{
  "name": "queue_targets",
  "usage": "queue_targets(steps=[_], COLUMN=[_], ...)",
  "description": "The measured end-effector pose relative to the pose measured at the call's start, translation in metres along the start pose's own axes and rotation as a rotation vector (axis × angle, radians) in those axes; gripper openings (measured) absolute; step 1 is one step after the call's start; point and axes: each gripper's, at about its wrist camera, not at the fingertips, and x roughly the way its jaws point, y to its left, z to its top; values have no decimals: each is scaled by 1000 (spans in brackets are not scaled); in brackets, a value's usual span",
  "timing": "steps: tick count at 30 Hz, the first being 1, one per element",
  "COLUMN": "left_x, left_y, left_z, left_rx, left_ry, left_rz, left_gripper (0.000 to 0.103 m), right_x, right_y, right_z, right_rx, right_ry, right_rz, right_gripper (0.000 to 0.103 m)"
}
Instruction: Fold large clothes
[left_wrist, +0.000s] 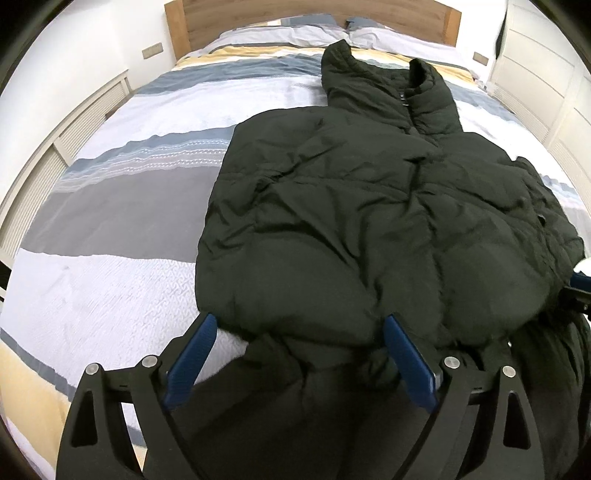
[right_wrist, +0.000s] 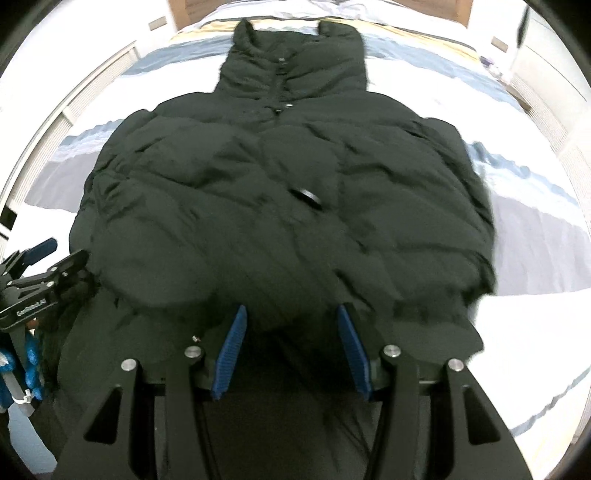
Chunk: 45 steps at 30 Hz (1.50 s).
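Note:
A dark green puffer jacket (left_wrist: 369, 206) lies front up on the bed, collar toward the headboard, hem toward me. In the left wrist view my left gripper (left_wrist: 299, 328) stands wide open over the hem's left corner. Loose fabric lies between its blue pads (left_wrist: 201, 343), and the left pad is over bare duvet. In the right wrist view the jacket (right_wrist: 280, 192) fills the frame. My right gripper (right_wrist: 290, 317) is half closed on a puffy bulge of the hem that fills the gap between its pads. The left gripper (right_wrist: 62, 253) shows at that view's left edge.
The bed carries a duvet (left_wrist: 110, 206) striped in white, grey, blue and yellow. Pillows (left_wrist: 388, 35) lie against a wooden headboard (left_wrist: 295, 18). A slatted white panel (left_wrist: 55, 155) runs along the left side and white cupboards (left_wrist: 546, 74) along the right.

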Motion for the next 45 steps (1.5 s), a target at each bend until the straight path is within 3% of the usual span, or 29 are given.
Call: queue_targets(steps=[9,17,22,37,45], left_x=[-27,-49,-59,-77,-79], left_y=[-2,2,8,20,46], left_z=[-15,-21,-25,-38,-63], left_rx=[11,-8,-21,-41,-96], left_ry=[7,9,14,34,69], left_rz=[8,9,23,38,23], left_gripper=[95,99,100,101,102], right_x=[-40,-67,-78,-96,-99], right_y=[-37,-69,-93,-154,-173], right_z=[-25,-48,-65,-111,-140], right_rx=[54,115,153,252,288], right_ry=[-19,-32,-18,52,94], right_rz=[-49,-85,-101,-105,-94], right_gripper=[51,64,71,73,79])
